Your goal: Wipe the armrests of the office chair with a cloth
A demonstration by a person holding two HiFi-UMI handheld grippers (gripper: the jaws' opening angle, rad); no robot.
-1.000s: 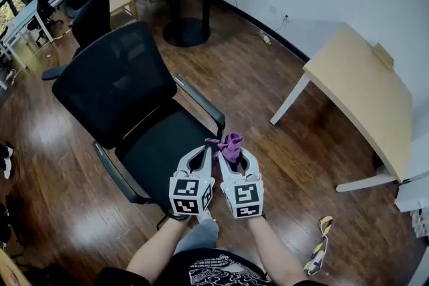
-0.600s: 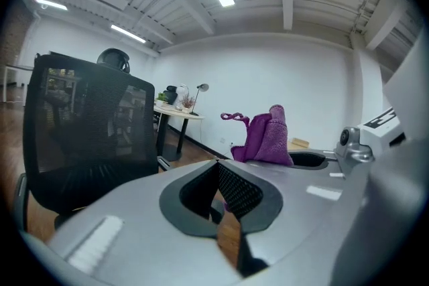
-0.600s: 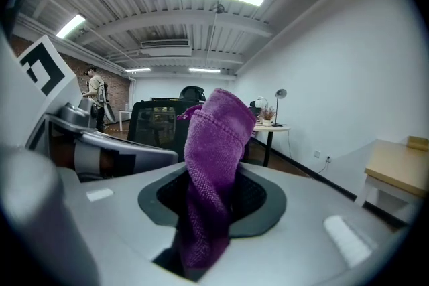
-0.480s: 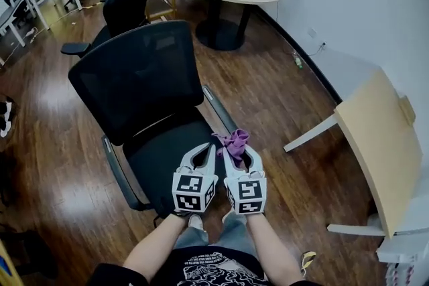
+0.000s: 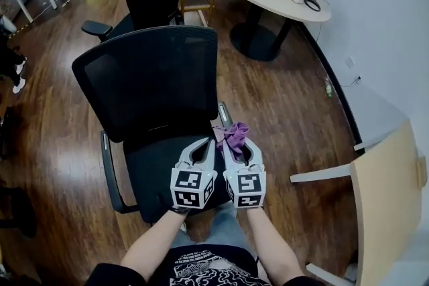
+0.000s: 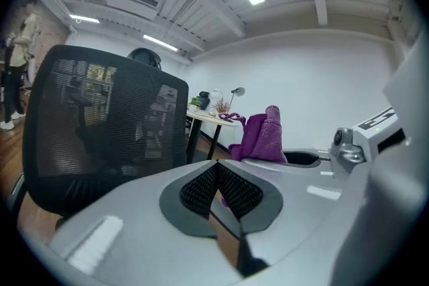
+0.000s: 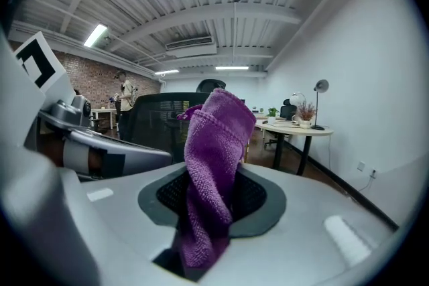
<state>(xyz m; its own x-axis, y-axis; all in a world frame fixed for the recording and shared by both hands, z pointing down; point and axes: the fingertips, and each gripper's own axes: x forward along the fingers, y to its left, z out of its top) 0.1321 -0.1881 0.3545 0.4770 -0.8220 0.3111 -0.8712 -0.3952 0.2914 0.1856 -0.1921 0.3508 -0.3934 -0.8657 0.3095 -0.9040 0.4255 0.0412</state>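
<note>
Head view: left tool [image 5: 203,143] clenched empty, right tool [image 5: 236,146] tight on one cloth [image 5: 235,133].

left gripper [image 5: 204,146]: jaws pressed together, nothing between them
right gripper [image 5: 238,146]: jaws clamped on purple cloth [image 7: 213,164]
pose: grippers side by side, just apart, pointing forward
left forearm [image 5: 151,246], right forearm [image 5: 269,248]: bare, extended, converging
</note>
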